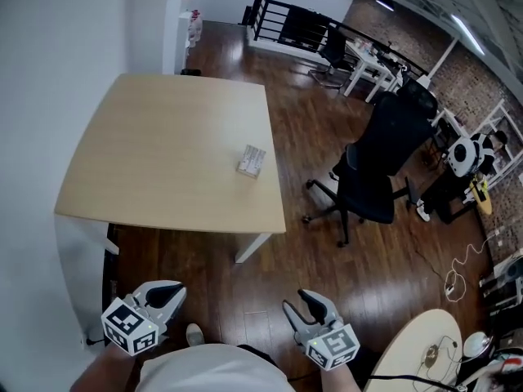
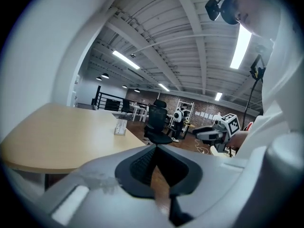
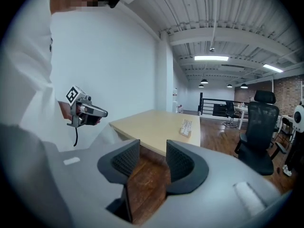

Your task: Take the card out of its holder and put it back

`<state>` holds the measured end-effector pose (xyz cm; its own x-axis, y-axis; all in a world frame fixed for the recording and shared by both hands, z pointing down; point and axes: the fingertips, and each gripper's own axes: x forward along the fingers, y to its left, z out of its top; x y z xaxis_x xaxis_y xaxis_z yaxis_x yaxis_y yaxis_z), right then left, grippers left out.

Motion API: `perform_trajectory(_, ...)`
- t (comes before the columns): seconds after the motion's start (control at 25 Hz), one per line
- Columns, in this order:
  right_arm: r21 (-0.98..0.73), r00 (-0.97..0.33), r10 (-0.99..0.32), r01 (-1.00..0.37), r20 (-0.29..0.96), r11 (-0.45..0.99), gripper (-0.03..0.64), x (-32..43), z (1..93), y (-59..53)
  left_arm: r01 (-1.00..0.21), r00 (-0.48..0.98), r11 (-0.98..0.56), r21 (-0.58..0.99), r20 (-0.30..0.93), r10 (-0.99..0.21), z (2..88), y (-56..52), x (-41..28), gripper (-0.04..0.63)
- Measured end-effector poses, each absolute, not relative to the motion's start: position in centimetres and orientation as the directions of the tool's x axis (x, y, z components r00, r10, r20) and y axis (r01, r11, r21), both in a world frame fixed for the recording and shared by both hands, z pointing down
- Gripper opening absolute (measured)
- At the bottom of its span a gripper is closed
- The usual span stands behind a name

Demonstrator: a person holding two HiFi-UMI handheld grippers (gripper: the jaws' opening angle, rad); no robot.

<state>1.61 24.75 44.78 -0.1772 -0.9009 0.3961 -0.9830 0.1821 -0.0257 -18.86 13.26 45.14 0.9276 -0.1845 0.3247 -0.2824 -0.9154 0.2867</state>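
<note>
Head view: card holder (image 1: 252,161) on table (image 1: 163,153), far from L gripper (image 1: 169,294) (closed), R gripper (image 1: 300,301) (apart).

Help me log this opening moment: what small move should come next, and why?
Probably step up and carry both grippers forward over the table toward the card holder. The left gripper and right gripper hang by the person's body, short of the table's near edge, with nothing between their fingers. The holder sits untouched near the table's right edge.

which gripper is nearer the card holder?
Right, marginally: the right gripper is back from the card holder, nearly in line; the left gripper is equally back but further left.
</note>
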Motion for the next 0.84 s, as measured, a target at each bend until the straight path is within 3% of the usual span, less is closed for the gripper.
perform_trajectory(0.44, -0.039, -0.173, -0.903, -0.984, 0.393, 0.172, 0.170, 2.3, 44.6, 33.9, -0.183, 0.941, -0.944, 0.274, 0.327, -0.087, 44.4, 22.7, -12.8, 0.004)
perform_trajectory(0.84, -0.047, -0.196, -0.903, -0.980, 0.382, 0.193, 0.169, 3.0, 44.8, 37.4, -0.172, 0.938, -0.947, 0.270, 0.340, -0.074, 44.4, 27.5, -11.5, 0.005)
